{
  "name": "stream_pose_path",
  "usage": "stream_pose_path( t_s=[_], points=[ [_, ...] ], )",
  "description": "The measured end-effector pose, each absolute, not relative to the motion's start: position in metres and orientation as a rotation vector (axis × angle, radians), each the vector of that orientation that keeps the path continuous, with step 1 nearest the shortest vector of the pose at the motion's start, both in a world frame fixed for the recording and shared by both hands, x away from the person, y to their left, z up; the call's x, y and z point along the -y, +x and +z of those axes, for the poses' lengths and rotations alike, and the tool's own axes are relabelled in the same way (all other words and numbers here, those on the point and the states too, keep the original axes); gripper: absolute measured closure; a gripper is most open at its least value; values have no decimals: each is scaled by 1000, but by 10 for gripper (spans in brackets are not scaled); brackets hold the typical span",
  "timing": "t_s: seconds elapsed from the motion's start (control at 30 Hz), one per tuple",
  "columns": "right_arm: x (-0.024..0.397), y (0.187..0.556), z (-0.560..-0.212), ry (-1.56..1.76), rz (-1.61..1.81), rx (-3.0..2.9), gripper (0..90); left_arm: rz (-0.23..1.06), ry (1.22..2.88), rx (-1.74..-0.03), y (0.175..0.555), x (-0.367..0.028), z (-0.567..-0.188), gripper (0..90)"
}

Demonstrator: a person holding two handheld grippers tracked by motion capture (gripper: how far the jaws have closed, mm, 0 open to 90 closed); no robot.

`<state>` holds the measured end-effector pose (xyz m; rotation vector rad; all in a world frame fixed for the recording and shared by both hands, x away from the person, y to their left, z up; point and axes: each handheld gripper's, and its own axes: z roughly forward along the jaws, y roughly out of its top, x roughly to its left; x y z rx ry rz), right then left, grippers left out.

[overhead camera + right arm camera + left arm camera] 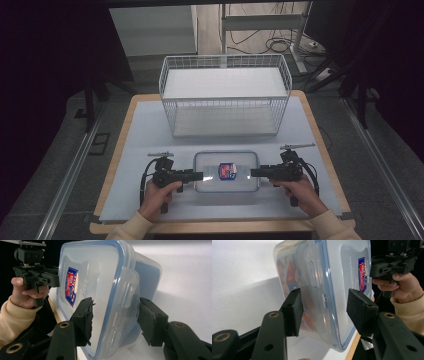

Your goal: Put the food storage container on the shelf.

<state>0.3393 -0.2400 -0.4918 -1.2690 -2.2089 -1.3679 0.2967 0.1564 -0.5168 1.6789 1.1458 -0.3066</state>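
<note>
Container (226, 171) with clip-lock lid rests flat at the table's (140, 125) near centre, in front of the wire basket (225, 97). Left gripper (198, 175) and right gripper (255, 172) straddle its end clips, jaws apart, not yet clamped. Likely step: approach for a two-sided grasp; next, close both evenly.

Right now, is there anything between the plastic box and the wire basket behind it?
Nothing visible does. The plastic box lies on the white mat, and the strip of mat up to the wire basket is bare. The basket's front wall is the one thing to pass.
</note>
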Motion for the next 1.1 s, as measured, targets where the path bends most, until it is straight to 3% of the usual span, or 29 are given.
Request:
stream_pose_path(
  t_s=[1.1],
  points=[
    [243,331,-479,-1319,-1450,2180,495,-186,1658,-1147,283,-148,-499,522]
  ],
)
